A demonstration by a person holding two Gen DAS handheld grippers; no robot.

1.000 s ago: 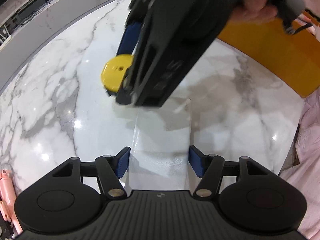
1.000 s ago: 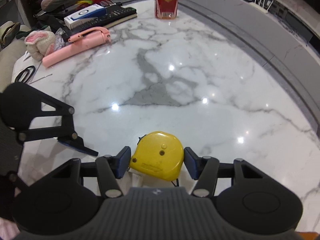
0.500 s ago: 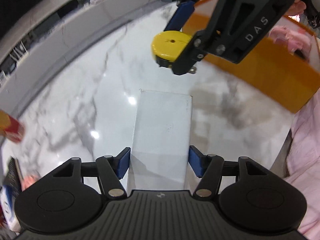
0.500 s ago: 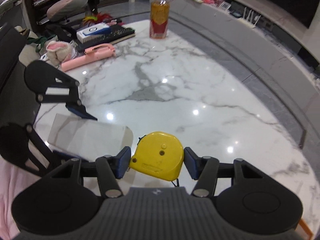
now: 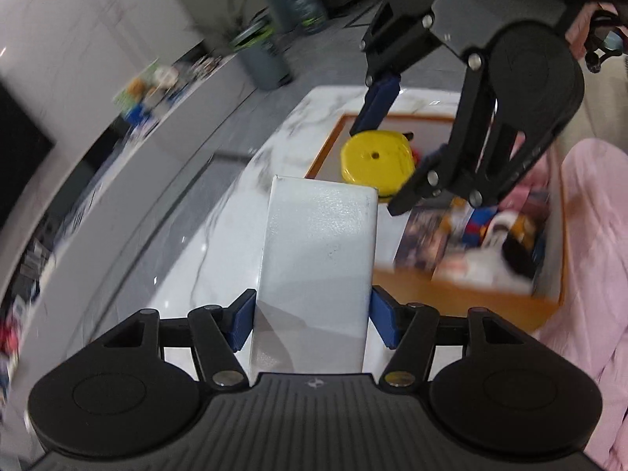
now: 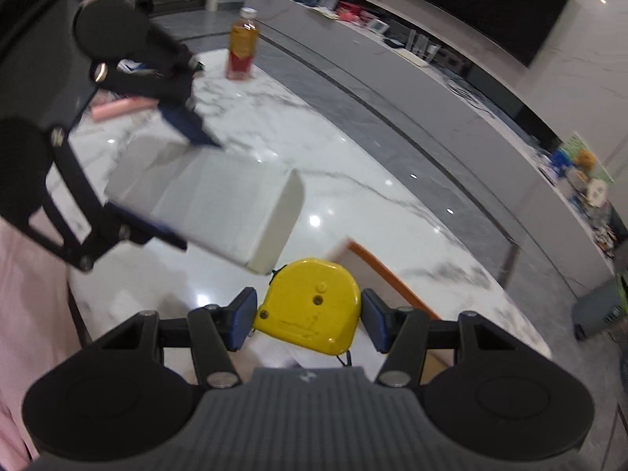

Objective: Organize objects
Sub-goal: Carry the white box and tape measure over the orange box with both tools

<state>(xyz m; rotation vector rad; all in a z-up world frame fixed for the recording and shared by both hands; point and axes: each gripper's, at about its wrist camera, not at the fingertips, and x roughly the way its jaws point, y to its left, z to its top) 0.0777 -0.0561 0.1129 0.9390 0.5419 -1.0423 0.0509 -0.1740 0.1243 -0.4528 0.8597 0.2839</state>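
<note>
**Spotter:** What have you got in each hand?

**Me:** My left tongs (image 5: 312, 324) are clamped on the flat white rectangular box (image 5: 318, 259), blue pads pressed against both long sides, the box sticking out straight ahead and held clear of the white marble bench (image 6: 353, 165). My right tongs (image 6: 308, 314) are clamped on the yellow plastic tape measure (image 6: 310, 306), held up in the air.

**Spotter:** Where's the drop-off?

**Me:** Ahead and right of the left tongs is the orange-rimmed wooden tray (image 5: 463, 298), with blurred printed packs and other bits inside. In the left view the tape measure hangs over its far corner, just beyond the box's front edge. From the right tongs I see only the tray's orange edge, close ahead and below.

**Spotter:** So which step is this?

**Me:** I'd call it the carry-to-tray stage, both items airborne, neither placed yet. Next, I think, the right tongs should lower the tape measure into a bare patch and part; then I bring the box over. The two are near each other, so I'd keep them from knocking.
</note>
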